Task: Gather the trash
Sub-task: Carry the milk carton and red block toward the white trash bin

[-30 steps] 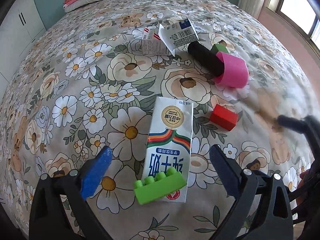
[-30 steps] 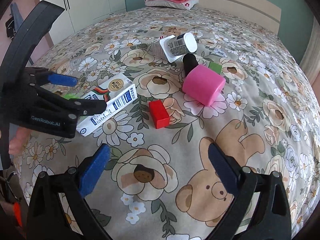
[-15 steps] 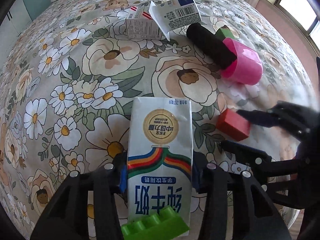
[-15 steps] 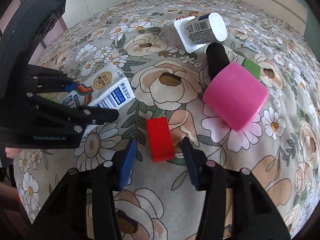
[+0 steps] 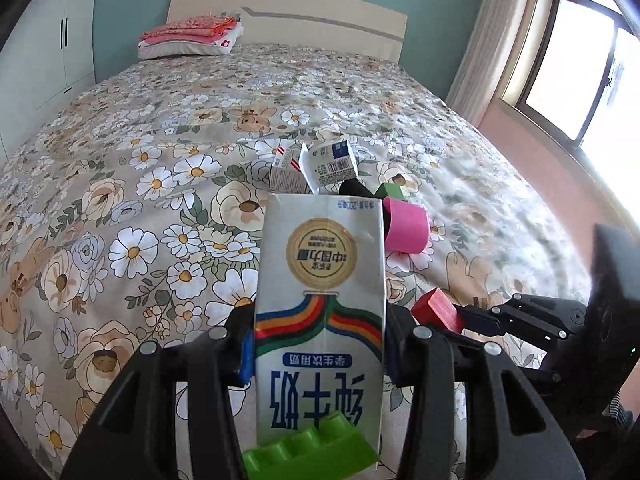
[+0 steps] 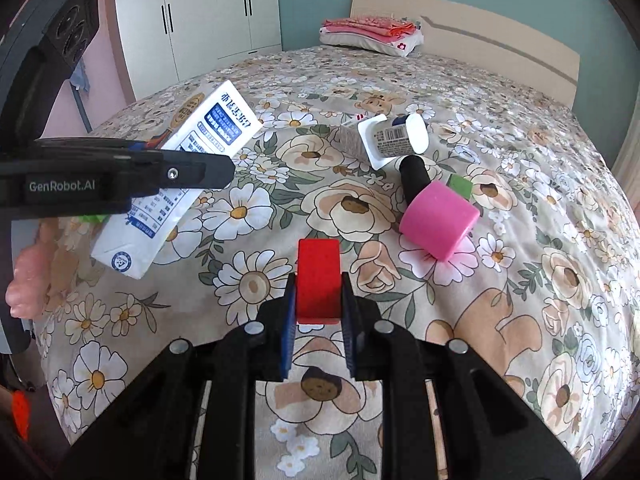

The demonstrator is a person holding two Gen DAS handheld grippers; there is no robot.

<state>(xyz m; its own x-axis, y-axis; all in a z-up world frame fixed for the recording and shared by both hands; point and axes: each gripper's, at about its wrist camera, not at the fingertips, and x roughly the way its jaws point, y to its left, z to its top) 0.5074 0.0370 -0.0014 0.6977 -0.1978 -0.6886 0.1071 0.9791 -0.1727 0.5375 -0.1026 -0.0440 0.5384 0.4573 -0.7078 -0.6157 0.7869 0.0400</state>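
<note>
Flowers and teddy bears cover the bed, which fills most of both views. At its head end sits a pillow with folded pink cloth on top, in front of a pale headboard and a blue-green wall. White cupboards stand along one side, and a window with a curtain is on the other.

Left gripper has its fingers clamped on the sides of a milk carton. In the right wrist view the carton is tilted and lifted off the bed. A bright green toy brick shows at the carton's near end.

Right gripper has a red block between its blue fingers. They are closing and press on both sides of the block, near the foot edge of the bed.

More things lie near the middle of the bed: a yogurt cup on its side, touching a small crumpled carton, then a black tube just beside a pink cylinder, and a small green block behind them.

A person's hand shows at the left edge of the right wrist view.
</note>
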